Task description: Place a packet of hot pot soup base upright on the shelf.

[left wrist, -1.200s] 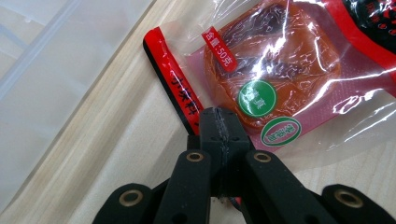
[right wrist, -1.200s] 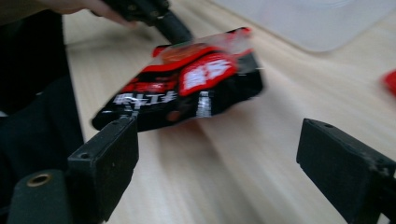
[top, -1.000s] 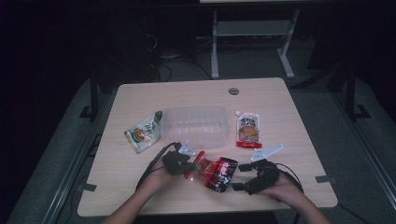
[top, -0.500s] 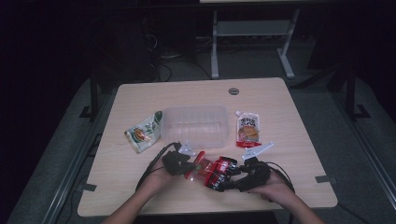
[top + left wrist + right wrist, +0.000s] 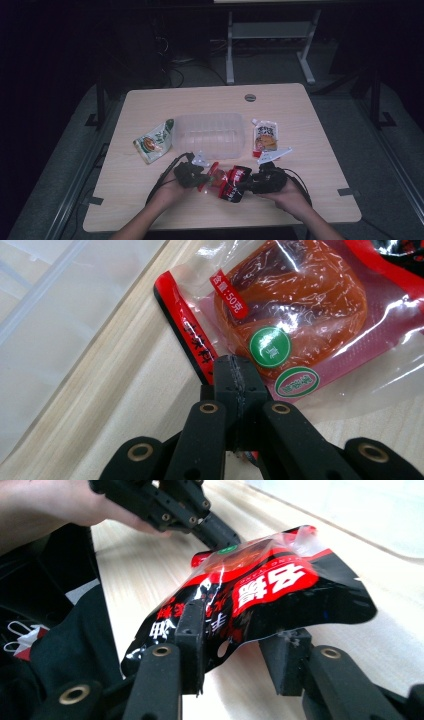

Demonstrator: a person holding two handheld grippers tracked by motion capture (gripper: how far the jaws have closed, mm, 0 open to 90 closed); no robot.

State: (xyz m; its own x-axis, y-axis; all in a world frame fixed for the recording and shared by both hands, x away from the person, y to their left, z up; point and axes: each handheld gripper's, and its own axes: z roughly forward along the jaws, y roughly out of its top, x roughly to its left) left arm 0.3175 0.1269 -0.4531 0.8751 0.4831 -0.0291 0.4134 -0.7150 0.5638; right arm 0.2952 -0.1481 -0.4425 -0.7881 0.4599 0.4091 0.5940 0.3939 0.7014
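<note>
Left gripper [image 5: 235, 375]: jaws pressed together on the clear edge seal of the red pouch [image 5: 295, 315], right by its red strip. Right gripper [image 5: 240, 655]: jaws apart, straddling the pouch's black end [image 5: 260, 605] (one jaw overlaps the film, the other sits just beside it, no clamp yet as far as I can see).

Change over the last second: in the high view the right gripper [image 5: 267, 181] has slid in from the right and now meets the pouch [image 5: 227, 181]; a second ago it sat clear of it. Left gripper [image 5: 189, 174] hasn't moved. I read that as going from a one-handed hold to a two-handed one; the right jaws need to close next.

Pouch sits at the near table edge, between the grippers, far end lifted off the wood.

Count: 2 grippers, 1 red pouch, 1 clear tub [image 5: 210, 135] mid-table, 1 green pouch [image 5: 154, 142] left of the tub, 1 white spout pouch [image 5: 265, 136] right of it. Three pouches total, none in the tub.
</note>
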